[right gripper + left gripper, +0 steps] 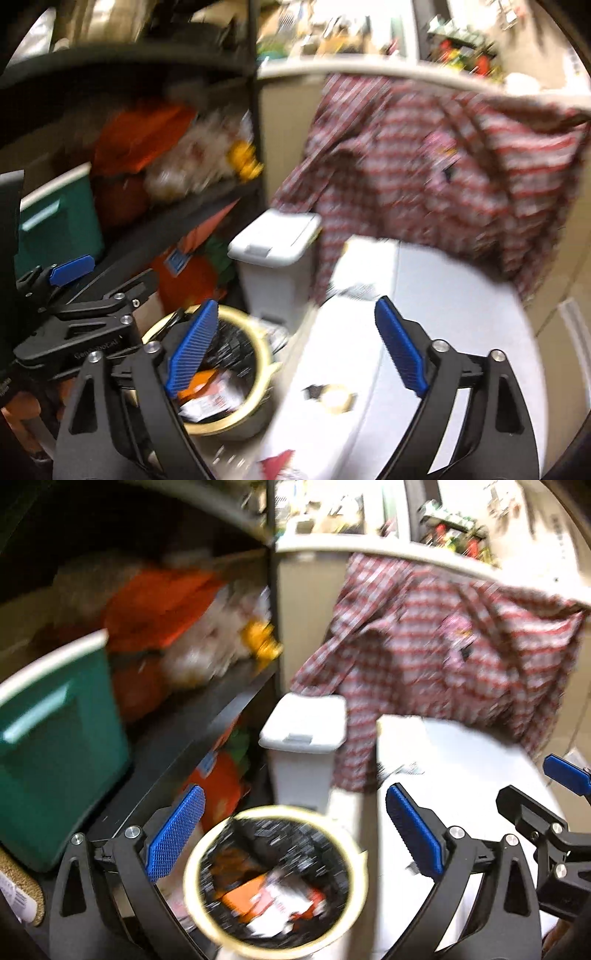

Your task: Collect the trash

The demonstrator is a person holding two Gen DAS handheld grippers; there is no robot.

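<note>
Trash, orange and white wrappers, is seen dropped inside the round cream-rimmed bin with a black liner (275, 882), while the left gripper (295, 840) and right gripper (295, 354) are held released and empty above, with possible scraps left on the white surface (424, 314).

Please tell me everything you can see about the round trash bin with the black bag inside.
The round trash bin stands upright on the floor, open at the top, with a cream rim and a black bag lining it. Inside lie orange and white wrappers; blur hides their print. It sits before the dark shelf, beside a white surface, with a lidded white bin behind it. Whether they touch it is unclear. Neither gripper touches it.
</note>
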